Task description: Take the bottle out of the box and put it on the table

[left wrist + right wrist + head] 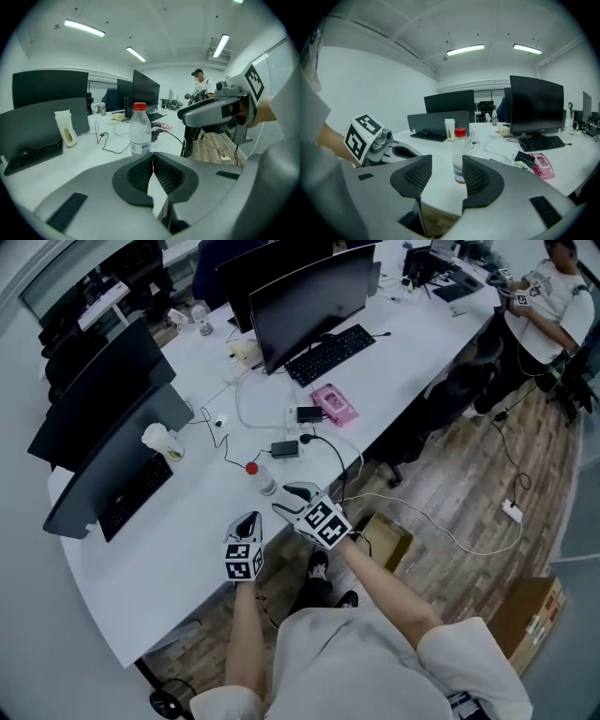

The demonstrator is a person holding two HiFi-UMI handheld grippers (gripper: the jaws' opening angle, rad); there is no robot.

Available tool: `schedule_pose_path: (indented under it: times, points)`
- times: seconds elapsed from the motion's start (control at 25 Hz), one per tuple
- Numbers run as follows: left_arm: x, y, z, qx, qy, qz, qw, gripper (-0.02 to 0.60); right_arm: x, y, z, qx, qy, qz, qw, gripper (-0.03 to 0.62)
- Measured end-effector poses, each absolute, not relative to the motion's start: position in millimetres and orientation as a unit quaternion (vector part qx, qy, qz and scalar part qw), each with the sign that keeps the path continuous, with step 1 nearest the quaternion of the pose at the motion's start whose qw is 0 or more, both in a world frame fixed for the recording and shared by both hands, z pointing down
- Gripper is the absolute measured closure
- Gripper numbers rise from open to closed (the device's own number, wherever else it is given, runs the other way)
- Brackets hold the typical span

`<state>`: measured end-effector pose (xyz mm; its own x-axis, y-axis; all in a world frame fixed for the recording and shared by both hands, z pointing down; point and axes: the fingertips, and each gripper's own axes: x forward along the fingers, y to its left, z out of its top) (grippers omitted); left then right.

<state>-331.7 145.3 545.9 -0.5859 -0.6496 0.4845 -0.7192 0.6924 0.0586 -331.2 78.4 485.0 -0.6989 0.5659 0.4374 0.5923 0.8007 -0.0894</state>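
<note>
A clear plastic bottle (262, 477) with a red cap stands upright on the white table (178, 545), near its front edge. My right gripper (287, 499) is just to the bottle's right and a little short of it, jaws open and empty. In the right gripper view the bottle (460, 149) shows past the gap between the pads, apart from them. My left gripper (248, 521) hovers at the table edge, shut with nothing in it. From the left gripper (153, 160) the bottle (139, 130) stands ahead. An open cardboard box (386, 538) sits on the floor below.
Monitors (307, 298) and keyboards (328, 353) line the table, with a paper cup (161, 441), a pink packet (333, 403), adapters and looping cables (330, 457). A second box (527, 613) stands on the wooden floor. A person (548, 298) sits at far right.
</note>
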Motion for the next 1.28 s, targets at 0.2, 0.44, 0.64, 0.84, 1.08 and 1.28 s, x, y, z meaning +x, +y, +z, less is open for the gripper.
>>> schedule_pose_path:
  times: [0.2,0.44,0.64,0.84,1.08,1.28]
  points:
    - [-269.7,136.6,535.1,0.373,-0.893,0.065,0.242,0.566,-259.0,70.7,497.0,-0.294,-0.926,0.001,0.238,0.362]
    - [-213.0,125.8,525.8,0.366,-0.899,0.042,0.238,0.566,-202.6,66.1,494.0,-0.277,-0.935,0.034,0.221,0.364]
    - [-178.2,137.2,509.4,0.334,-0.918,-0.002,0.213,0.566,-166.5,59.3,495.2,-0.268,-0.937,0.064,0.214,0.364]
    - [-152.8,140.4,515.7,0.334,-0.918,0.002,0.211,0.566,-142.5,61.5,499.1,-0.267,-0.938,0.068,0.211,0.364]
    - [-141.5,142.0,514.7,0.335,-0.919,0.005,0.207,0.566,-130.6,71.6,496.4,-0.274,-0.938,0.062,0.204,0.365]
    - [-137.4,146.0,509.1,0.335,-0.921,0.009,0.199,0.566,-123.6,77.9,497.4,-0.276,-0.939,0.064,0.197,0.379]
